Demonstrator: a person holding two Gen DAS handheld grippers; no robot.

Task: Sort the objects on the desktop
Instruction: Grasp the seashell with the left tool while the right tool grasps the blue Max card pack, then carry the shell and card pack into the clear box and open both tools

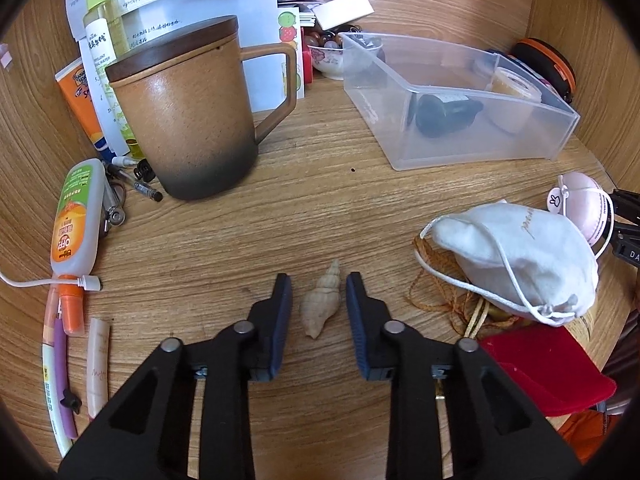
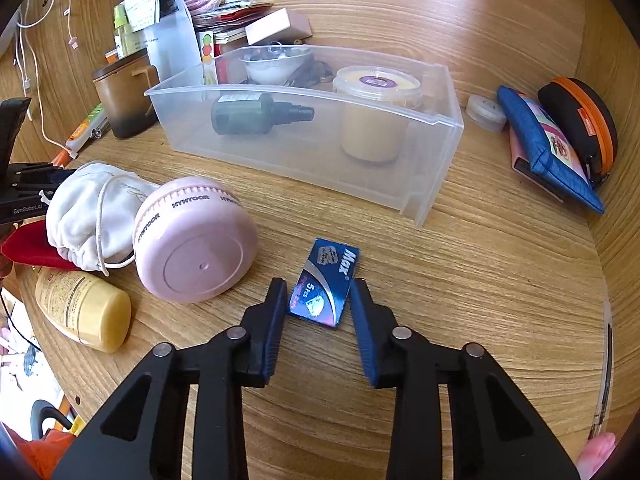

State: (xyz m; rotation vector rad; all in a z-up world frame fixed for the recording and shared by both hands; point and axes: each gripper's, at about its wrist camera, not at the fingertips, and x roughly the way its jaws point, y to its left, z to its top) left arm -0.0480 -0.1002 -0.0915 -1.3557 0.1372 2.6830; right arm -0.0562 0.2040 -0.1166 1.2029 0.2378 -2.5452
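Shell (image 1: 321, 305) between spread left gripper (image 1: 319, 286) fingers, seemingly untouched.

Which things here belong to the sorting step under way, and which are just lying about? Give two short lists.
In play:
- seashell, between the open left tool
- blue packet, between the open right tool
- clear bin, probably the destination

Lying about:
- brown mug
- white pouch
- pink round case
- repellent bottle
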